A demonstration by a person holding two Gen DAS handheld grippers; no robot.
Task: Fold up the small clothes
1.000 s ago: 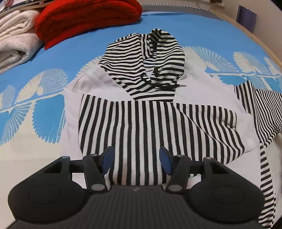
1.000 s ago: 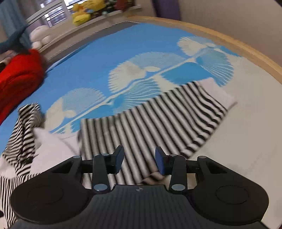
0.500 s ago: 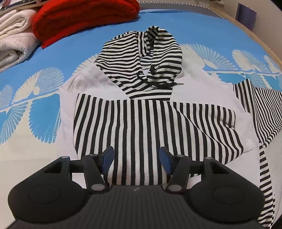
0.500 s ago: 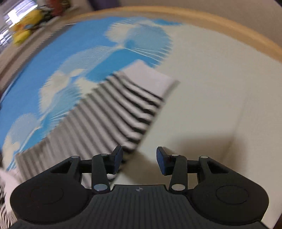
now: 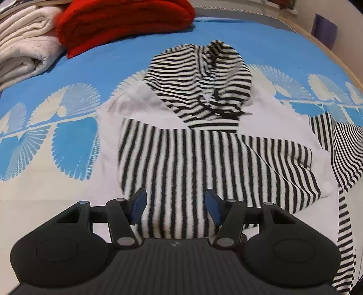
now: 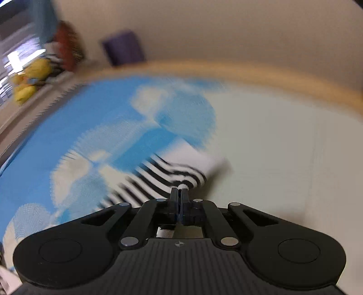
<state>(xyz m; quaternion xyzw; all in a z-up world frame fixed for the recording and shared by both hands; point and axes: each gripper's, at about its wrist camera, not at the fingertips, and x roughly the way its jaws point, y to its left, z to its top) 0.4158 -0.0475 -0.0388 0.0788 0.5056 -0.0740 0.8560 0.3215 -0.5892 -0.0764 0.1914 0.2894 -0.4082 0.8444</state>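
Observation:
A small black-and-white striped hoodie [image 5: 204, 145] lies flat on the blue and cream patterned bedspread [image 5: 74, 136], hood at the far end, one sleeve folded across its body. My left gripper [image 5: 175, 205] is open and empty, hovering over the hoodie's near hem. The other sleeve [image 5: 340, 145] stretches out to the right. In the right wrist view, my right gripper [image 6: 179, 191] is shut on that striped sleeve [image 6: 172, 172] near its white cuff, lifting the edge; the view is motion-blurred.
A folded red knit [image 5: 122, 20] and folded white towels [image 5: 25, 52] lie at the bed's far left. A wooden bed edge [image 6: 272, 77] curves along the right. Soft toys [image 6: 29, 77] and a purple object [image 6: 123, 47] sit beyond the bed.
My right gripper swung along the sleeve to its cuff end and closed on it. My left gripper stayed open and shifted slightly over the hem.

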